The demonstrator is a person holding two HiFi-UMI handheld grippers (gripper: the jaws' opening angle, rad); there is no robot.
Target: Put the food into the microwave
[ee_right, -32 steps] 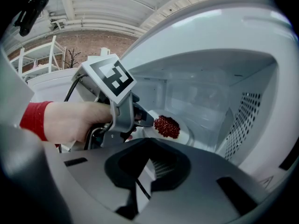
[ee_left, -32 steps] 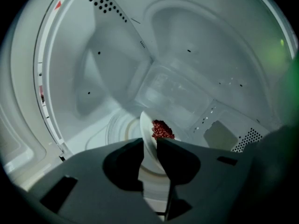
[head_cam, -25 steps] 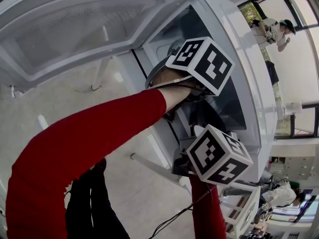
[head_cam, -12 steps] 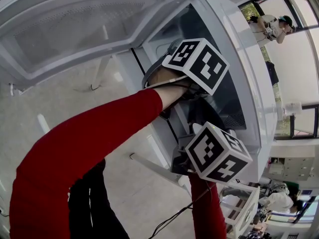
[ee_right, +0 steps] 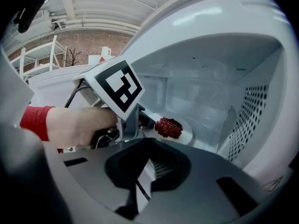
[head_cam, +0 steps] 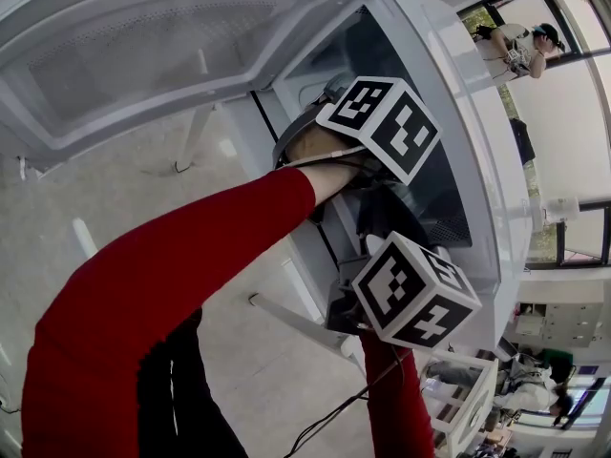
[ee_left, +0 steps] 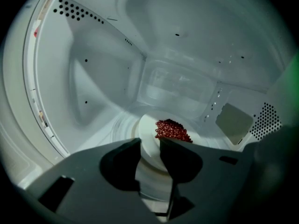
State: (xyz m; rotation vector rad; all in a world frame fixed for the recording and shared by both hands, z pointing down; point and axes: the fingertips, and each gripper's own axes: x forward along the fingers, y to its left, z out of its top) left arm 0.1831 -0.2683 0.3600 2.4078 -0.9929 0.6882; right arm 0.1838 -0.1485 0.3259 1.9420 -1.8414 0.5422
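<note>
Two cubes: left cube point(head_cam: 382, 127) and right cube point(head_cam: 415, 294) fill the centre of the head view and hide both sets of jaws there.
Microwave point(head_cam: 449, 74): white; its base is cut off.
Door point(head_cam: 162, 46): swung open, upper left of the head view.
Left tongs point(ee_left: 150, 141): inside the cavity, jaws apart and just been opening; the pads press on nothing.
Right tongs point(ee_right: 149, 141): at the cavity mouth, jaw tips together, nothing between them.
Plate point(ee_left: 148, 125): white, on the cavity floor; its near rim shows in the left jaws' gap, the rest of that edge is covered by them.
Food point(ee_left: 173, 130): heap of small red pieces on the plate; kind not discernible; not visible in the head view.
Left hand point(ee_right: 79, 125): centre left of the right gripper view, red sleeve point(head_cam: 172, 275) cut off at the frame edge.
</note>
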